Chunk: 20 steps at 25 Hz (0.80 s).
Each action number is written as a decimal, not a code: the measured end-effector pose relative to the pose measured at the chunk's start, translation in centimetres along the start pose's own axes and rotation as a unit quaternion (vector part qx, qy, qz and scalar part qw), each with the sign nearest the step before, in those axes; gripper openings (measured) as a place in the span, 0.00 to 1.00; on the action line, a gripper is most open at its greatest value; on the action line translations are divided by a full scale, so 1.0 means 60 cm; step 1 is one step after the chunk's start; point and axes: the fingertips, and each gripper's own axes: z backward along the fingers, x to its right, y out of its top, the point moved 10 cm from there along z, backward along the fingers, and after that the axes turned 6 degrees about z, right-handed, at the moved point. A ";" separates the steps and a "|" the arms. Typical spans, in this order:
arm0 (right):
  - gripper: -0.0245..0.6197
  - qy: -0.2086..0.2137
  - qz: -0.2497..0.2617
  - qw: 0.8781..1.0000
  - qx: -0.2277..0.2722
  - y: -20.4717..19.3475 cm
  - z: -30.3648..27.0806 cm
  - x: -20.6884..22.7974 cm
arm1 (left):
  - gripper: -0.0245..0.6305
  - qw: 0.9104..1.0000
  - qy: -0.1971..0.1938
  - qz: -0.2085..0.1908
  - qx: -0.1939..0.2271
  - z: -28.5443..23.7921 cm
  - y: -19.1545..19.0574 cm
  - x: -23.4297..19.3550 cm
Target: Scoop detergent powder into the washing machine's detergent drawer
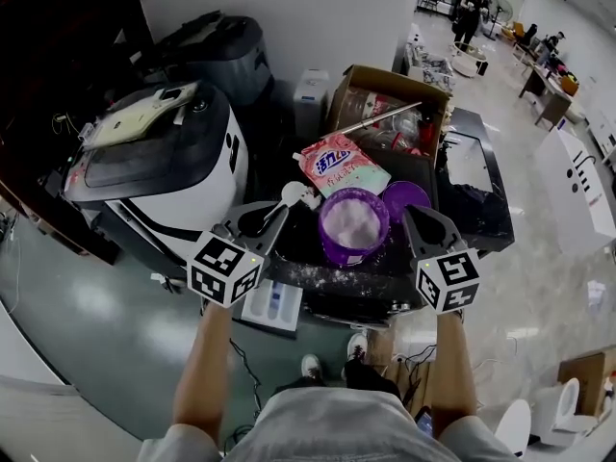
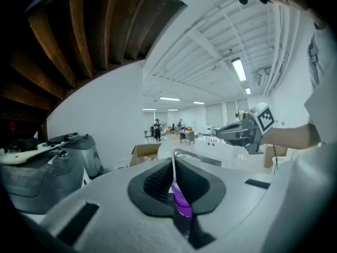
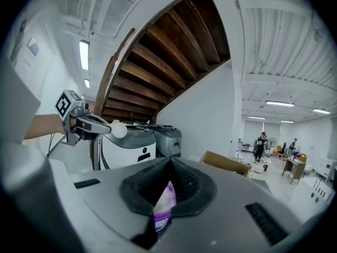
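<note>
Left tongs (image 1: 272, 217) pressed together on white scoop (image 1: 292, 196), held just left of purple tub (image 1: 353, 248) of powder. Right tongs (image 1: 412, 218) pinching tub's right side. Tub on dark worktop (image 1: 318, 287); washing machine (image 1: 154, 162) well left

Open cardboard box (image 1: 385, 75), dark grey machine (image 1: 217, 51), distant people (image 1: 472, 8)

An open purple tub (image 1: 330, 246) of white powder (image 1: 351, 219) stands upright, a white scoop (image 1: 293, 195) just left of it.
</note>
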 end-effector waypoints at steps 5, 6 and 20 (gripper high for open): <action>0.05 0.012 -0.009 1.000 -0.010 -0.032 -0.013 0.020 | 0.06 0.998 -0.042 -0.015 -0.048 -0.068 -0.001 0.015; 0.05 0.015 -0.011 1.000 -0.011 -0.038 -0.016 0.026 | 0.06 0.997 -0.045 -0.015 -0.058 -0.082 -0.002 0.017; 0.05 0.047 -0.030 0.998 -0.029 -0.096 -0.069 0.084 | 0.06 0.955 -0.150 -0.083 -0.241 -0.260 -0.024 0.021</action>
